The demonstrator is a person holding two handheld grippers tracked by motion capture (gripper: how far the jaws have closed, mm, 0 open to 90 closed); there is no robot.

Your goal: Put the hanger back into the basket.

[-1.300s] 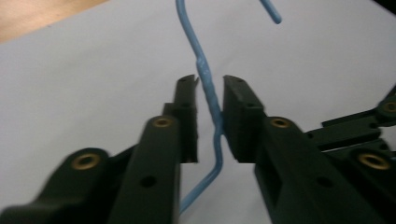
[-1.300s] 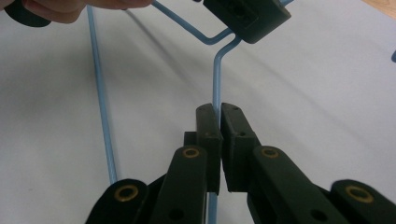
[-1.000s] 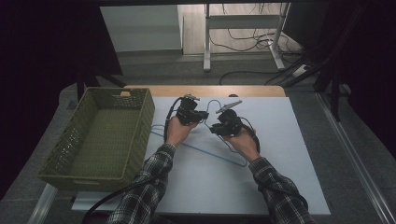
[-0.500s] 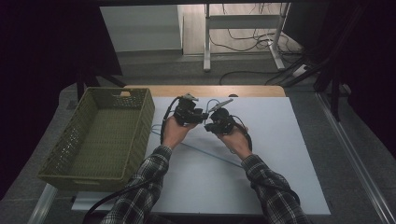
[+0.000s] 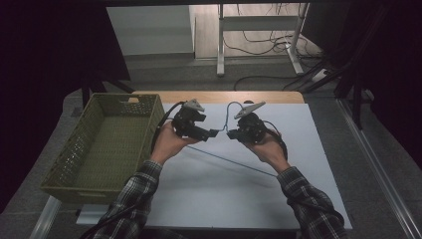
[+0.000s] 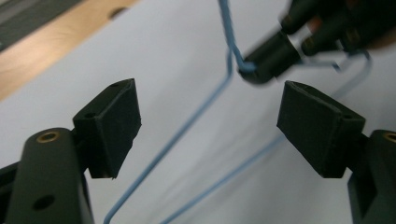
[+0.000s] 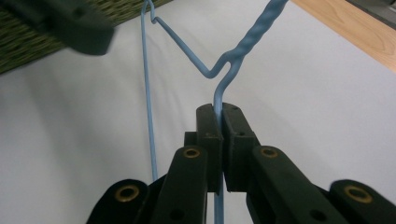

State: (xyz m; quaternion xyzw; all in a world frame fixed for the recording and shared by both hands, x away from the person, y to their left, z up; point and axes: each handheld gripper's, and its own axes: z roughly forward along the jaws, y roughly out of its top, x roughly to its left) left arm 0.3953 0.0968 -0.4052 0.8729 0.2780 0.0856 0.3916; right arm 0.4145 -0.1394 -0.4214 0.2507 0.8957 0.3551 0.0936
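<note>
Pinching the blue wire hanger (image 7: 219, 79) just below its twisted neck, the right gripper (image 7: 219, 112) was seen w/ jaws pressed together on the wire. The left gripper (image 6: 208, 121) was spread wide, nothing between, approx. beside the neck. Hanger was held over the white table (image 5: 298, 149), right of the green basket (image 5: 107, 144). Basket was empty; a second grip and any transfer were judged not yet done.

— What is unclear about the blue wire hanger (image 7: 148, 93)?
— Its hook runs off the right gripper view's top edge; the other tool (image 6: 273, 58) is blurred in the left gripper view.
</note>
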